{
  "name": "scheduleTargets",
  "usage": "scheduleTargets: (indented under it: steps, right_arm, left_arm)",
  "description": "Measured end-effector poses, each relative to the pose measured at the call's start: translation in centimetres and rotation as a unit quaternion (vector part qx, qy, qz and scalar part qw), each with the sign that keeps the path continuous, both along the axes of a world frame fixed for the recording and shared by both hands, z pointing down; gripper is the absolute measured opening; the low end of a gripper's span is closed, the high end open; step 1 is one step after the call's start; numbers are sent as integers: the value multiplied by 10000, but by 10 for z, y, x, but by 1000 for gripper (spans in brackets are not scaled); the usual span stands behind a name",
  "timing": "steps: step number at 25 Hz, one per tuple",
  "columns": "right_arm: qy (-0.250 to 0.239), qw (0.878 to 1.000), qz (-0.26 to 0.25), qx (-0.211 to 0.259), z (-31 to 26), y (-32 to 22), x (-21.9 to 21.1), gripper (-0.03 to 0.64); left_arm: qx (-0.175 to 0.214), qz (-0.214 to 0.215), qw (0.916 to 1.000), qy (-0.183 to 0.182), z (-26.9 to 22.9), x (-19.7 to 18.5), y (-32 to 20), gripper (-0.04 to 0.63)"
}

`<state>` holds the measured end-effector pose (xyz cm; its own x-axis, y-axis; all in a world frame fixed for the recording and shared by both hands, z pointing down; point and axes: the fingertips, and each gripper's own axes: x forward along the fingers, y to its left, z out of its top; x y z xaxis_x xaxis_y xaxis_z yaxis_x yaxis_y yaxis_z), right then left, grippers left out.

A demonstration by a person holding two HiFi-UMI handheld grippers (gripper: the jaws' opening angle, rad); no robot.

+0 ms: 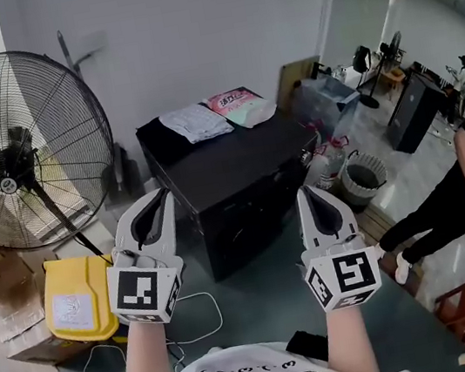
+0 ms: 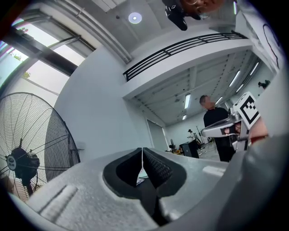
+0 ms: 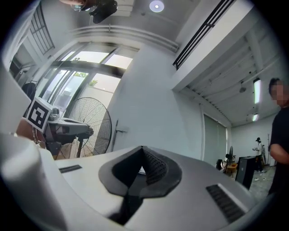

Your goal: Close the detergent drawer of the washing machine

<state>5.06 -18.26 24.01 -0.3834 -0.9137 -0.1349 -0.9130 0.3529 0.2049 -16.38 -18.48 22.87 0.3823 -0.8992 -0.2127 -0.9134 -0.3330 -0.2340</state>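
Both grippers are up in front of me: left gripper [image 1: 162, 194] and right gripper [image 1: 305, 191], jaws pinched together on each, nothing in them. The black box [image 1: 239, 171] ahead, near the fan [image 1: 15, 155], with papers [image 1: 202, 120] on top, is my guess for the washer. Its front is too dark to pick out the drawer. I'd expect light, stiff plastic on a slide. So no gripping, just nudge the middle of its front panel, since an off-centre push could jam it.

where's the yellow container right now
In the head view the yellow container sits low on the left, below the big standing fan and just left of the left tool.
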Motion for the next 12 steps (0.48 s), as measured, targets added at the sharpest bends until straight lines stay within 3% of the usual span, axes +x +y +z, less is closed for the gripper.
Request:
scheduleTargets:
  steps: [12]
  right_arm:
    - [93, 9998, -75, 135, -5, 0, -5, -2]
  left_arm:
    - [-28, 25, 10000, 34, 2, 0, -6, 20]
